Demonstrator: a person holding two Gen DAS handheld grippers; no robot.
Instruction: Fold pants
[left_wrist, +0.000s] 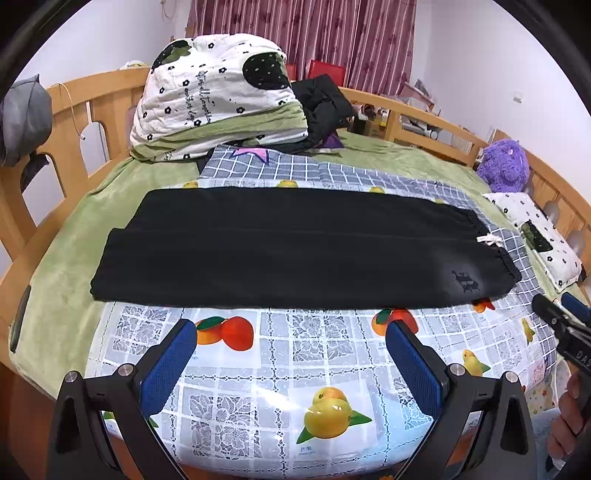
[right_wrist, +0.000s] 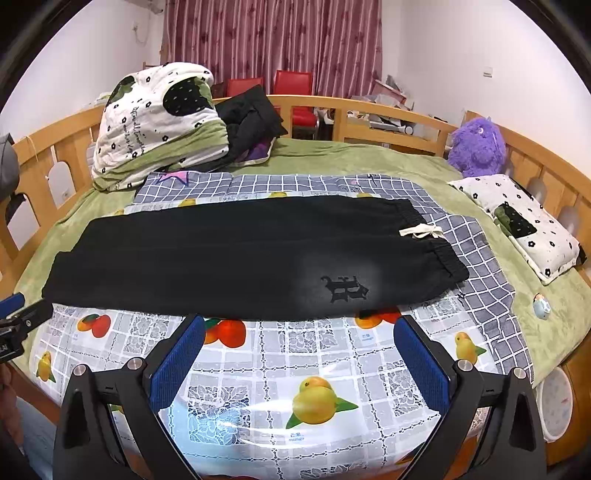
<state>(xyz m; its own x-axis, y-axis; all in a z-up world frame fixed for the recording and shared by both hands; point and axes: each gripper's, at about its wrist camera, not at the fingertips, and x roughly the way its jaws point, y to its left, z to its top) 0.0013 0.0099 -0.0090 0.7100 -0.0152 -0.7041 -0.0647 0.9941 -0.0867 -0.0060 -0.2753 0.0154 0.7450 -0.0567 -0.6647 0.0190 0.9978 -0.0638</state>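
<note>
Nearest me, my left gripper (left_wrist: 291, 354) and my right gripper (right_wrist: 299, 350) both hang spread wide with nothing between their blue pads, above a glossy fruit-print tablecloth (left_wrist: 280, 369) that covers the near part of the bed. Just beyond the fingertips lie the black pants (right_wrist: 236, 258), flat on the cloth and untouched by either tool. Their long axis runs side to side across my view: the gathered waistband with a cream drawstring (right_wrist: 421, 232) points right, the leg cuffs point left. The two legs lie side by side, so I judge no fold is made yet; the whole folding job remains. Farther back, a rolled quilt (right_wrist: 155, 125) rests by the wooden bed rail (right_wrist: 369, 105).
</note>
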